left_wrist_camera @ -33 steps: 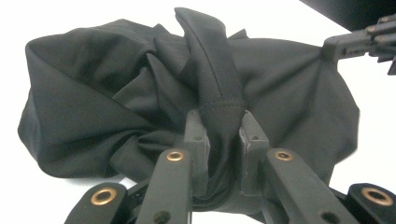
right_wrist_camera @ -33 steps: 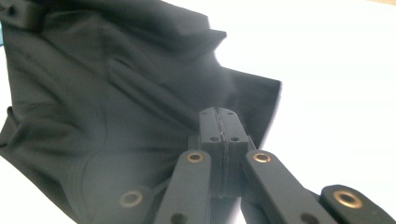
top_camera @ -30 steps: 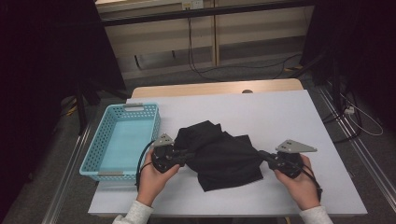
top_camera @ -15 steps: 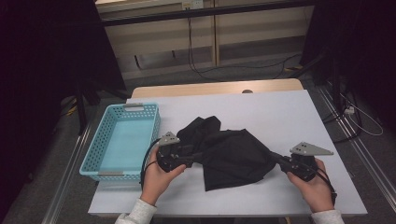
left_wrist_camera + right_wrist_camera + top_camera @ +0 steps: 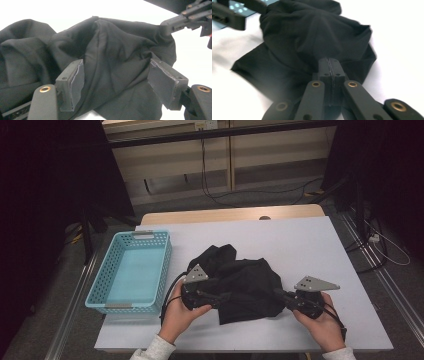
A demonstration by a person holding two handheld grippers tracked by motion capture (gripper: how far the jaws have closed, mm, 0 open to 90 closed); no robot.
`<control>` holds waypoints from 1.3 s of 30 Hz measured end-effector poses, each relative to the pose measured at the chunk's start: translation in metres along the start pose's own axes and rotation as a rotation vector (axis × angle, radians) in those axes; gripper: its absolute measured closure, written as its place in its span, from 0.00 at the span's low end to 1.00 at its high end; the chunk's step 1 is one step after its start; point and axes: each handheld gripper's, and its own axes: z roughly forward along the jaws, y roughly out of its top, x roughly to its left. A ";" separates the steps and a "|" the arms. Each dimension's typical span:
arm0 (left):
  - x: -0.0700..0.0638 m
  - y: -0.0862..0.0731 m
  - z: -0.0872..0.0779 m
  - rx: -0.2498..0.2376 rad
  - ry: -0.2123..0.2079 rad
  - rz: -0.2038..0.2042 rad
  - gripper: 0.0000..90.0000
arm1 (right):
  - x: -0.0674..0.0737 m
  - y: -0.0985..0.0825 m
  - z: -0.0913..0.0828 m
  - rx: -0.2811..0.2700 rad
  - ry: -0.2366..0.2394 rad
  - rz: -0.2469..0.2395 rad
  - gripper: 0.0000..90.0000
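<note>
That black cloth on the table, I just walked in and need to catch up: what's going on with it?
A person is working a crumpled black garment on the white table with two handheld grippers. The right gripper is shut on the garment's right edge. The left gripper has just been opening; its jaws stand apart with cloth between them, not pinched. A light-blue basket sits at the left.

Cloth on table, basket left of it, claws at either side
</note>
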 end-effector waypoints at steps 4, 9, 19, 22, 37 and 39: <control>-0.006 -0.001 0.007 0.012 -0.018 0.013 0.33 | -0.011 -0.003 -0.005 -0.001 -0.027 0.033 1.00; -0.017 -0.001 0.022 0.032 -0.046 0.044 0.32 | -0.016 -0.004 -0.009 -0.012 -0.048 0.057 1.00; -0.020 0.002 0.032 0.032 -0.059 0.076 0.32 | -0.023 -0.007 -0.021 -0.082 -0.175 0.041 0.44; -0.024 0.002 0.040 0.042 -0.083 0.103 0.36 | -0.026 -0.009 -0.024 -0.088 -0.189 0.057 0.41; -0.036 -0.010 0.062 0.197 -0.084 0.158 0.83 | -0.036 -0.018 -0.036 -0.103 -0.257 0.129 0.32; -0.036 -0.010 0.061 0.201 -0.080 0.124 0.94 | -0.036 -0.019 -0.035 -0.102 -0.258 0.134 0.32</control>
